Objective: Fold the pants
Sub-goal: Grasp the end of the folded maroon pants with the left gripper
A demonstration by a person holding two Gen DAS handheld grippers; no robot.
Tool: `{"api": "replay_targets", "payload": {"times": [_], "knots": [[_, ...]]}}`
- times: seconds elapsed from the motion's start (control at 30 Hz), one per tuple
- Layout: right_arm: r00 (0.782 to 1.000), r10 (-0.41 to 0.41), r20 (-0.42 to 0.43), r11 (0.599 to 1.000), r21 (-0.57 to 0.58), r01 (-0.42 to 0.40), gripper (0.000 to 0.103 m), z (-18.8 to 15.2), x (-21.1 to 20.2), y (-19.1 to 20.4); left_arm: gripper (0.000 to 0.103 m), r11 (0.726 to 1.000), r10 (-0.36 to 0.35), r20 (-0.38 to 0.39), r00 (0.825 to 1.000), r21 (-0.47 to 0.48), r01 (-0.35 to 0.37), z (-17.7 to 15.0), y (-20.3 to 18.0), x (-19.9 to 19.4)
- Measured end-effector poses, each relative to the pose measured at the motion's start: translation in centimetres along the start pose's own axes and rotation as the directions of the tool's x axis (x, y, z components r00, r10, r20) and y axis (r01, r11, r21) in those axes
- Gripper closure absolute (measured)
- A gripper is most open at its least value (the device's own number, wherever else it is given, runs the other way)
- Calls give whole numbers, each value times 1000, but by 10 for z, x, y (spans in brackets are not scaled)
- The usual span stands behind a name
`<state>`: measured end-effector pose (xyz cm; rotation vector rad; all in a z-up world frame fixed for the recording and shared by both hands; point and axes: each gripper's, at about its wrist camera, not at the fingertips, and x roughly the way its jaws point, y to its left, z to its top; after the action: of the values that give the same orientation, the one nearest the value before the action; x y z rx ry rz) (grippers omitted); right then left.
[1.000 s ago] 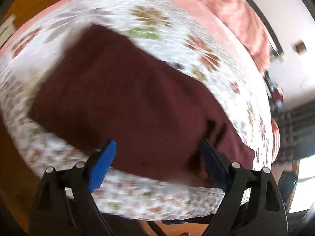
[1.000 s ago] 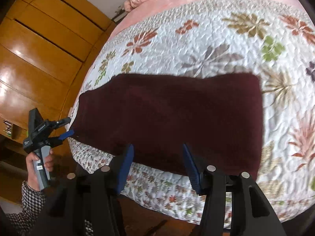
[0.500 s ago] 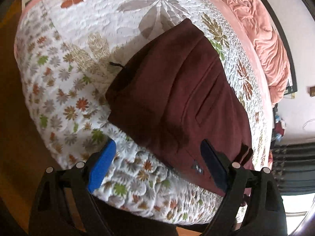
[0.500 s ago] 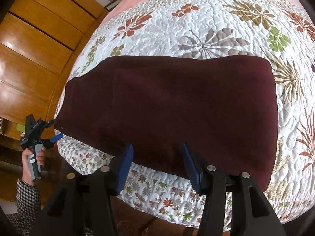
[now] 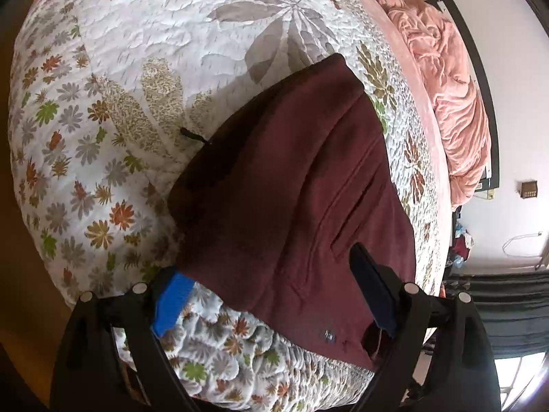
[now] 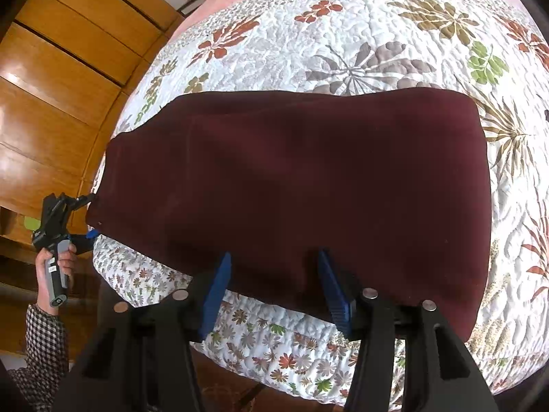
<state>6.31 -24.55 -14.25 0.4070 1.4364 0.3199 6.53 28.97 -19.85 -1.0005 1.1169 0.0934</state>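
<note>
Dark maroon pants lie flat as a wide folded band along the near edge of the bed; the left wrist view shows the waist end with a pocket seam and a small label. My left gripper is open, its jaws straddling the waist corner at the bed edge; it also shows in the right wrist view, held in a hand. My right gripper is open, its blue pads either side of the pants' near edge.
The bed has a white floral quilt and a pink blanket bunched at the head. Wooden wardrobe doors stand left of the bed. Dark curtains and a window are to the right.
My left gripper has swung to the waist end and closed in on its corner. My right gripper has moved in toward the pants' near edge. Both stay open.
</note>
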Motion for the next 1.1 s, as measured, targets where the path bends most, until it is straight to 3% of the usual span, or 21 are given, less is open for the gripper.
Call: {"api": "replay_targets", "payload": {"times": [0.23, 0.4, 0.5, 0.63, 0.7, 0.77, 0.87, 0.93, 1.0, 1.1], "knots": [[1000, -3, 2, 1000, -10, 3, 46, 0, 1, 2, 21, 995, -73, 67, 995, -64, 77, 10, 9, -9], [1000, -6, 3, 1000, -25, 6, 43, -1, 3, 4, 57, 992, -105, 115, 988, -59, 113, 8, 12, -17], [1000, -8, 3, 1000, -26, 8, 41, -1, 4, 5, 63, 984, -175, 147, 974, 0, 177, 6, 9, -24], [1000, -12, 3, 999, -37, 13, 39, -1, 5, 6, 58, 986, -164, 143, 976, -4, 167, 9, 13, -15], [1000, -15, 3, 999, -43, 15, 39, -1, 6, 6, 38, 987, -159, 150, 976, 0, 161, 10, 12, -9], [1000, -18, 1, 999, -44, 18, 39, -1, 7, 6, 25, 991, -135, 137, 981, 2, 136, 11, 8, 1], [1000, -17, 1, 999, -40, 17, 38, -1, 7, 6, 21, 998, -49, 148, 988, 56, 42, 8, -8, 14], [1000, -13, 1, 999, -40, 14, 38, -1, 7, 6, 32, 997, -12, 158, 987, 77, 0, 6, -16, 14], [1000, -11, 0, 999, -39, 11, 38, 0, 7, 5, 58, 998, -19, 162, 987, 68, 8, 7, -16, 10], [1000, -10, 1, 999, -36, 10, 37, 0, 8, 5, 72, 997, -48, 153, 987, 63, 39, 10, -10, 1]]}}
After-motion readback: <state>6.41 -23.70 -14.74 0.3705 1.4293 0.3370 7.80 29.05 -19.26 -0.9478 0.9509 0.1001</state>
